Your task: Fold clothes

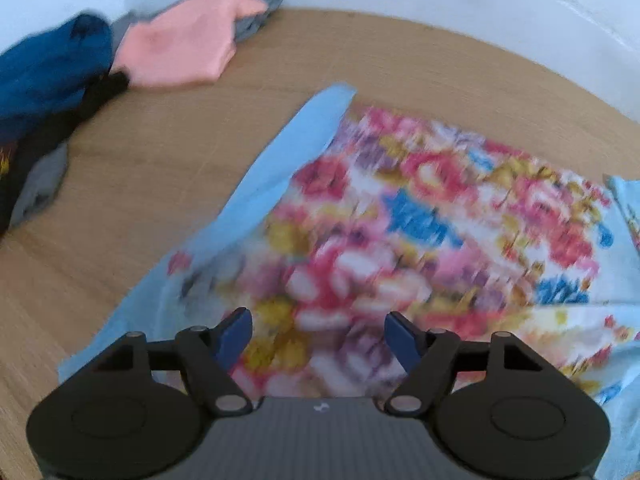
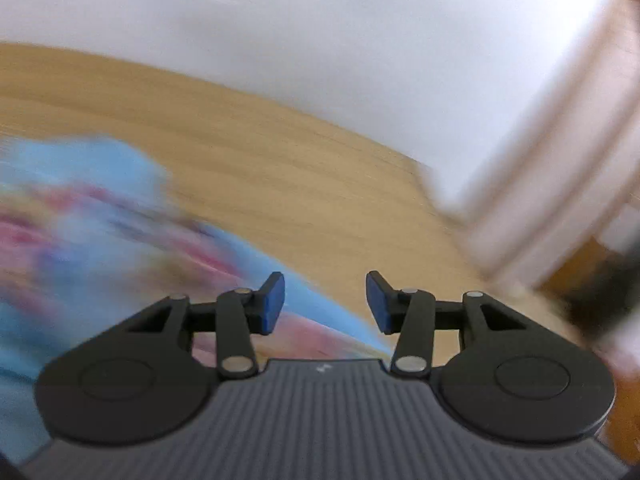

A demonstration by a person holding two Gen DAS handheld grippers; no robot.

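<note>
A light blue garment with a bright floral print (image 1: pixel 400 216) lies spread on the wooden table (image 1: pixel 140 152). My left gripper (image 1: pixel 318 338) is open and empty, hovering just above the garment's near part. In the right wrist view the same garment (image 2: pixel 100 216) is blurred at the left, its blue edge running under my right gripper (image 2: pixel 325 302), which is open and empty above the garment's right edge.
A heap of clothes sits at the table's far left: a pink piece (image 1: pixel 180 48), a grey piece (image 1: pixel 256 4), a dark blue piece (image 1: pixel 52 68) and a black piece (image 1: pixel 24 168). A white wall (image 2: pixel 320 20) stands behind the table. Blurred furniture (image 2: pixel 560 180) is at the right.
</note>
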